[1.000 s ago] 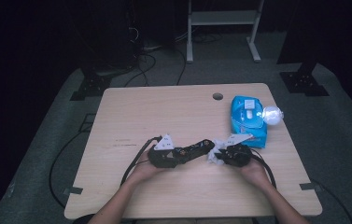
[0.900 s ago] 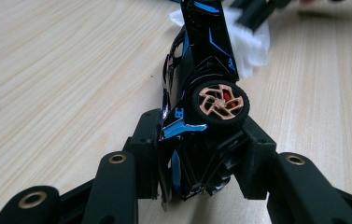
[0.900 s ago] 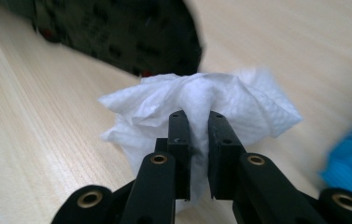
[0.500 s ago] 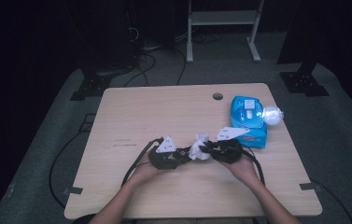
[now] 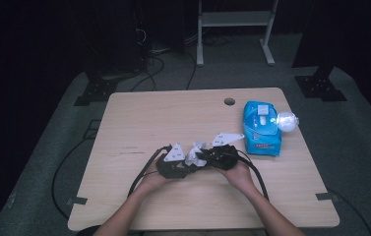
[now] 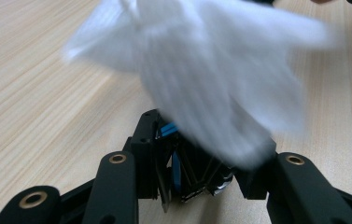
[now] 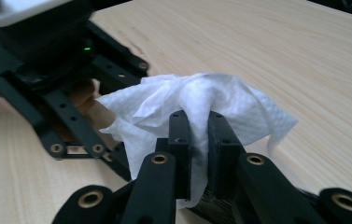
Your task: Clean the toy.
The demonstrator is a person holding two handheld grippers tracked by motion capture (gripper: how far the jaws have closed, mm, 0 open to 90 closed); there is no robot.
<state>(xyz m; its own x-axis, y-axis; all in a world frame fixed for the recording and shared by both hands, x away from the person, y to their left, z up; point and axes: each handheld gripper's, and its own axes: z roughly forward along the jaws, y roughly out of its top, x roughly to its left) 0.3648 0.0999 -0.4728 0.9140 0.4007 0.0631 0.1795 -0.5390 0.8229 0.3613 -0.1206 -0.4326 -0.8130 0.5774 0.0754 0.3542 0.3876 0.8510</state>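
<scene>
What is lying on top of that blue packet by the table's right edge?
On the blue wipes packet sits its white flap label, and a crumpled clear plastic piece rests against its right edge. Whatever lies beneath the packet is covered.

Right claw (image 7: pixel 197 135) pinches a crumpled white wipe (image 7: pixel 197 105) above the table (image 7: pixel 304 56).

A light wooden table (image 5: pixel 139 123) has a small round hole (image 5: pixel 229 101) near its far edge. A blue pack of wipes (image 5: pixel 261 129) lies flat by the right edge, a clear crumpled bit of plastic (image 5: pixel 287 121) touching its far right corner. Grey carpet (image 5: pixel 50 147) surrounds the table, with black cables (image 5: pixel 146 73) and a white metal stand (image 5: pixel 234 19) beyond.
</scene>
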